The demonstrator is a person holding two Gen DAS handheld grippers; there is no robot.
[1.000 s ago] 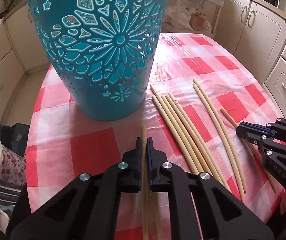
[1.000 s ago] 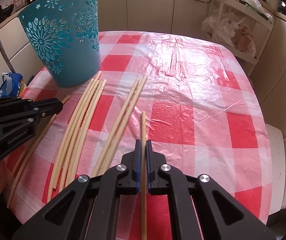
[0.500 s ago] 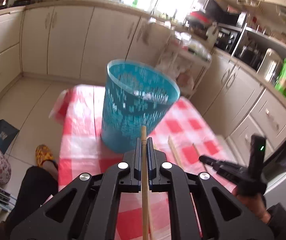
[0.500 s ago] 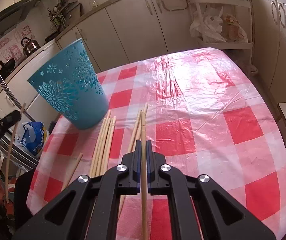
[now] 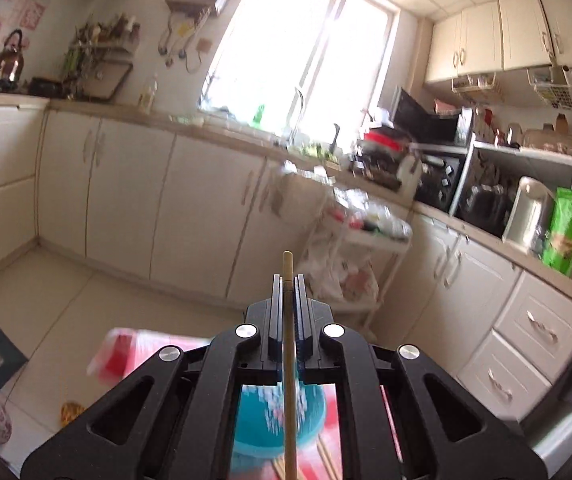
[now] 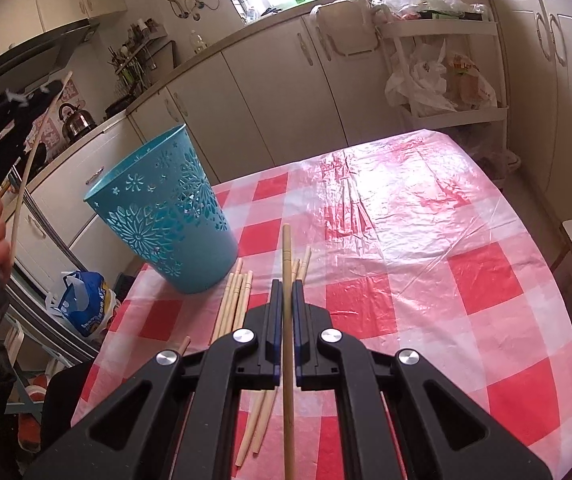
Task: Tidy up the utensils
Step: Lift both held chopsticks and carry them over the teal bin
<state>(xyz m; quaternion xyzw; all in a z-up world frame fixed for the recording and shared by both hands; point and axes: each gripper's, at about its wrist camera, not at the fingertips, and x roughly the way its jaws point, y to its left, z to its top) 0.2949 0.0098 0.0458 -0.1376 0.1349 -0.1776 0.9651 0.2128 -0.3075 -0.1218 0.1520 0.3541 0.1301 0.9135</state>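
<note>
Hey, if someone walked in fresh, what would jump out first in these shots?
The teal cutout basket standing at the left of the red-checked tablecloth, with loose chopsticks lying beside it. Then each claw clamped on one chopstick: the right claw low over the table, the left claw raised toward the bright window.

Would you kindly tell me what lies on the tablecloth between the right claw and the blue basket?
In the right wrist view, a bundle of loose chopsticks lies between the right claw and the blue basket.

Daylit, window (image 5: 302, 40) blown out, motion blur, fisheye-bent dark corners
</note>
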